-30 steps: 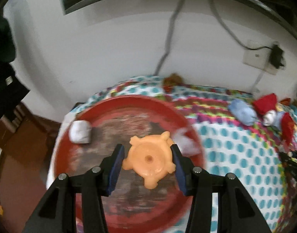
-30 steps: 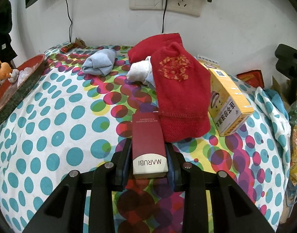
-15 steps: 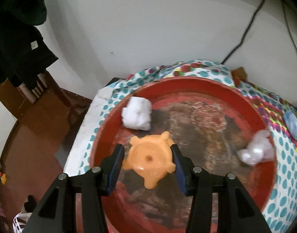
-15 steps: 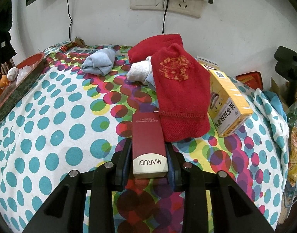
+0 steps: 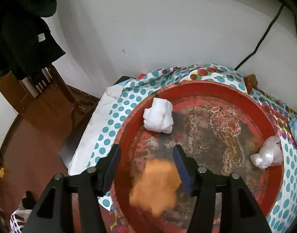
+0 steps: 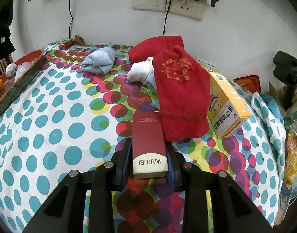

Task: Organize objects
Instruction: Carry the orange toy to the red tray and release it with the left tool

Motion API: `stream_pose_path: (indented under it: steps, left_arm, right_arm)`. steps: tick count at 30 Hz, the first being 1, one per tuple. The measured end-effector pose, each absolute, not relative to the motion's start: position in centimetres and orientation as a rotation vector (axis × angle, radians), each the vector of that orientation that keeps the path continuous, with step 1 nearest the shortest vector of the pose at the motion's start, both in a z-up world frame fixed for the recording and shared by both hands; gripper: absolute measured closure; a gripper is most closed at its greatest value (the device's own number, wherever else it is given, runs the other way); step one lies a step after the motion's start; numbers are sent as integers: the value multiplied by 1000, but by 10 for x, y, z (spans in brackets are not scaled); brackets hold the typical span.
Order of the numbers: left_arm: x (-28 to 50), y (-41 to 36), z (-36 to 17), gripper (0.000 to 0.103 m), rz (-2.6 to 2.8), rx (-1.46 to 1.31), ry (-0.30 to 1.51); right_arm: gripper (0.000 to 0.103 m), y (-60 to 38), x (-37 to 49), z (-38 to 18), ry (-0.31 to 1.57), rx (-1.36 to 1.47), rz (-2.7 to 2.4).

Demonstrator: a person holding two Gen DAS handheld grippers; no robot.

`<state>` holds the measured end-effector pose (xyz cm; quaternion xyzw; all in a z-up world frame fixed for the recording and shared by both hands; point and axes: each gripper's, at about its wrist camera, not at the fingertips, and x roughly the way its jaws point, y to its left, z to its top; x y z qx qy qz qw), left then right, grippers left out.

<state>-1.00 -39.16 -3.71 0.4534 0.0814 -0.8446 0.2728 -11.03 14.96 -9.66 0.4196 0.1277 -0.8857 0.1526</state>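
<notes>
My left gripper (image 5: pixel 146 153) is open above the round red tray (image 5: pixel 222 89). A blurred orange plastic piece (image 5: pixel 156 186) is below and between the fingers, free of the pads, over the tray floor. A white wad (image 5: pixel 159 118) and a clear plastic bag (image 5: pixel 267 154) lie in the tray. My right gripper (image 6: pixel 148 147) is shut on a dark red MARUBI box (image 6: pixel 148 141), just above the dotted tablecloth. The tray (image 6: pixel 18 81) also shows at far left in the right wrist view.
Red socks (image 6: pixel 179 89), a white sock (image 6: pixel 138 73), a rolled blue sock (image 6: pixel 99 62) and a yellow carton (image 6: pixel 228 104) lie on the cloth beyond the box. The wall with sockets and cables is behind. The table's left edge drops to a brown floor (image 5: pixel 32 136).
My left gripper has opened and the orange piece has dropped out of the pads toward the tray. The left view swung further left. The right gripper and box have not moved.
</notes>
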Motion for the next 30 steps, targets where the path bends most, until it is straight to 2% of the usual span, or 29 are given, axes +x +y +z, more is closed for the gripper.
stream_pose_path:
  steps: [15,23,27,30]
  left_arm:
    - [28,-354,-17,41,-2362,1147,212]
    - [33,-337,-35,41,-2391,1184,267]
    - [33,-336,-41,41,-2381,1196,223]
    - [36,-338,-43,41,-2379,1206,217]
  right_arm:
    - [74,131,-97,-81,354,1181,-2522]
    - [76,67,-75,-57,371,1090,-2416]
    - [76,19,-61,-52,431,1028,-2349]
    - [76,-3,-59,-51,391,1023,-2315]
